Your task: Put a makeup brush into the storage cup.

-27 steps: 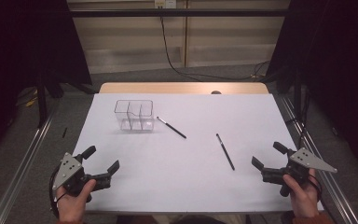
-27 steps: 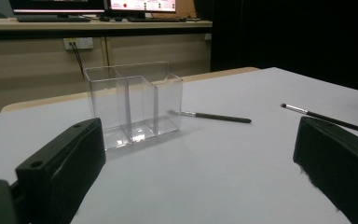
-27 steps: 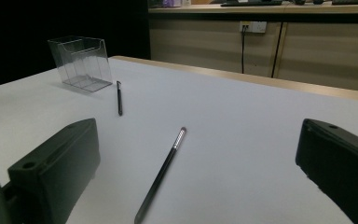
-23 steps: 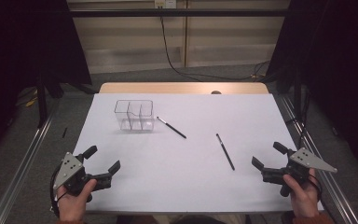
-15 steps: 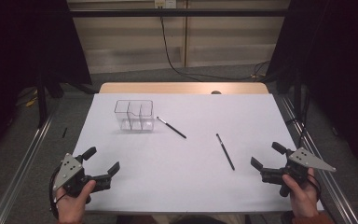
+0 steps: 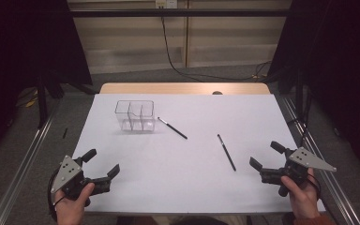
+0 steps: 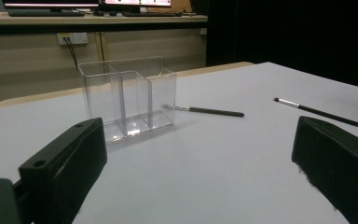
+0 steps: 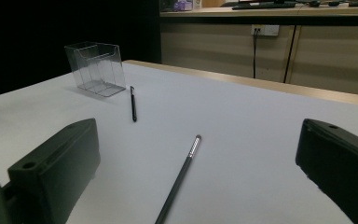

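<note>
High view: clear 3-compartment box [image 6: 136, 116], 2 slim brushes [image 6: 226, 152].

right gripper [image 6: 266, 158]: was shifted very slightly toward the middle of the table [image 6: 192, 187] and a touch away from the near edge, as seen in the high view; its jaws were kept wide apart with nothing between them.
right hand [image 6: 300, 194]: was carried along with that small shift.
nearer brush [image 6: 226, 152]: was left just beyond the jaws, so the gap to them was narrowed a little.
</note>
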A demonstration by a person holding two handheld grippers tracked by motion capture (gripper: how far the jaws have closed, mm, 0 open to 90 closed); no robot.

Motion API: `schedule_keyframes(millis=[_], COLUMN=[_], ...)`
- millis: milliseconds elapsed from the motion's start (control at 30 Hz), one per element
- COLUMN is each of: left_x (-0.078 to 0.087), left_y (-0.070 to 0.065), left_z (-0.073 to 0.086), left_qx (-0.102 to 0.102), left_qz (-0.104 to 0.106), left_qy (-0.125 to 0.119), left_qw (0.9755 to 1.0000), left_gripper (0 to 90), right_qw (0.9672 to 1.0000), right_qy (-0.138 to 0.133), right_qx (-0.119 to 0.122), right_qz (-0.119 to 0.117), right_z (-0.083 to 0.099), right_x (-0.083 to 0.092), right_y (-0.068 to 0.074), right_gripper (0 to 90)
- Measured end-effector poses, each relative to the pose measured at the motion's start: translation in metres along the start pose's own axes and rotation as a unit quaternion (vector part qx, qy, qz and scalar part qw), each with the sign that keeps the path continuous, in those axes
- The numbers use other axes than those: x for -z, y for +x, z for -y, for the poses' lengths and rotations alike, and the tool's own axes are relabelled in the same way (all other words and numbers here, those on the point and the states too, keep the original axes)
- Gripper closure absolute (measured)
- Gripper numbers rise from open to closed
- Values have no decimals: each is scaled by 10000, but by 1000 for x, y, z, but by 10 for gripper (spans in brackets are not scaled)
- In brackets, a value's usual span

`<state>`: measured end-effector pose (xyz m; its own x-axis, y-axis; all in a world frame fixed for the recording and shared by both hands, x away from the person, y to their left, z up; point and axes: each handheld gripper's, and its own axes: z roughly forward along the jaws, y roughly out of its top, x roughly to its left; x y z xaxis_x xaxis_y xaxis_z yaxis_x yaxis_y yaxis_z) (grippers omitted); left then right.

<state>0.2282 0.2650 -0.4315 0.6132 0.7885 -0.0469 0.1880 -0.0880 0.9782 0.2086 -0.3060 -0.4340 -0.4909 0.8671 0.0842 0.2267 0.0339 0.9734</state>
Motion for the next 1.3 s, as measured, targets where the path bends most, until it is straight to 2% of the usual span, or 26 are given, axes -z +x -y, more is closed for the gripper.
schedule_keyframes(millis=[167, 233, 367, 667, 800, 1067, 1300], left_x=[-2, -4, -6, -7, -4, -7, -10], left_y=[0, 2, 3, 4, 7, 7, 10], left_z=[0, 0, 0, 0, -1, -1, 1], left_qx=[-24, -78, -63, -137, -143, -162, -131], left_qz=[26, 6, 13, 47, -25, 27, 6], left_qy=[10, 63, 70, 83, 64, 64, 104], left_qw=[10000, 9999, 10000, 9999, 9999, 9998, 9999], left_gripper=[31, 31, 31, 31, 31, 31, 31], right_qw=[10000, 9999, 9996, 9996, 9993, 9988, 9977], right_qy=[-11, -4, 48, -14, -19, -71, 15], right_qx=[37, 96, 232, 243, 273, 352, 446], right_qz=[-19, -47, -136, -159, -254, -327, -516], right_z=[-4, -6, -8, -17, -19, -26, -34], right_x=[-7, -11, -19, -31, -39, -52, -74], right_y=[1, 2, 6, 7, 13, 18, 25], right_gripper=[0, 0, 0, 1, 2, 4, 2])
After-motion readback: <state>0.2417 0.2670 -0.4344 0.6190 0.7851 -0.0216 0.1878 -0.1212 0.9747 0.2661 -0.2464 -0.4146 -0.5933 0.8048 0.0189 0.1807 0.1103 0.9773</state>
